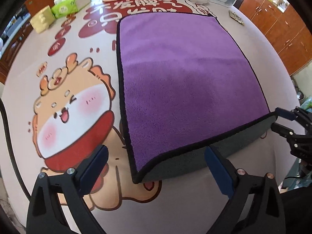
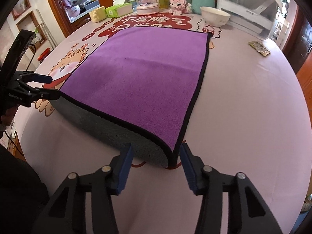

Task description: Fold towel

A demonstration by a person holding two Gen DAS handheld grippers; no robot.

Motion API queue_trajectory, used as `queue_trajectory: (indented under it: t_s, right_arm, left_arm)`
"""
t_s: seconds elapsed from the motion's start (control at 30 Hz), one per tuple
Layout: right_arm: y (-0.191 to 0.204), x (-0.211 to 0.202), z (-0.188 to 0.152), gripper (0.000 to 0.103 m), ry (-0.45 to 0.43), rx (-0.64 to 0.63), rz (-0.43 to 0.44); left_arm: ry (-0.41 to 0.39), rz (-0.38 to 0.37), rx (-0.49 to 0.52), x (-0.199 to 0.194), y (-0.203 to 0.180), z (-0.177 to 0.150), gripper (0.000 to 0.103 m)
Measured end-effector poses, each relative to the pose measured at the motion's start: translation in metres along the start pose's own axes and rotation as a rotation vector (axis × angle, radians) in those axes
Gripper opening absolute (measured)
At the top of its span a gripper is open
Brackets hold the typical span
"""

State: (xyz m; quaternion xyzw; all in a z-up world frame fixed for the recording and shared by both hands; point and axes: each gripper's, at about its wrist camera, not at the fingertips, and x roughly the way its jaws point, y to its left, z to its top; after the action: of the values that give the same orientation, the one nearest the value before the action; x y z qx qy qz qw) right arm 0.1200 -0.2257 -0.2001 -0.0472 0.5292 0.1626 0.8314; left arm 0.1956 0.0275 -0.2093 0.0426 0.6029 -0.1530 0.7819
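A purple towel (image 1: 181,74) with a black hem and grey underside lies spread on the table; it also shows in the right wrist view (image 2: 140,78). Its near edge curls over, showing the grey side (image 2: 117,130). My left gripper (image 1: 156,167) is open, its jaws on either side of the near left corner. My right gripper (image 2: 156,165) is open, its jaws on either side of the near right corner. Each gripper shows in the other's view, the right one (image 1: 276,119) and the left one (image 2: 52,86), both open at the corners.
The pink tablecloth (image 2: 243,107) has a cartoon print (image 1: 74,113). At the far edge stand a white bowl (image 2: 214,16), tissue pack (image 2: 119,9), yellow box (image 1: 42,19), pink toy (image 2: 178,3) and a clear appliance (image 2: 251,5). A small packet (image 2: 259,47) lies at the right.
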Motion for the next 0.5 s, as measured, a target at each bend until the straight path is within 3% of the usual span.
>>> queue_trajectory:
  t_s: [0.27, 0.5]
  right_arm:
    - [-0.004, 0.006, 0.000, 0.033, 0.015, -0.012, 0.027]
    - [-0.008, 0.006, -0.001, 0.022, 0.017, -0.002, 0.017]
  left_arm:
    - [0.043, -0.081, -0.020, 0.014, 0.008, -0.003, 0.078]
    - [0.046, -0.082, -0.031, 0.015, 0.015, -0.004, 0.057]
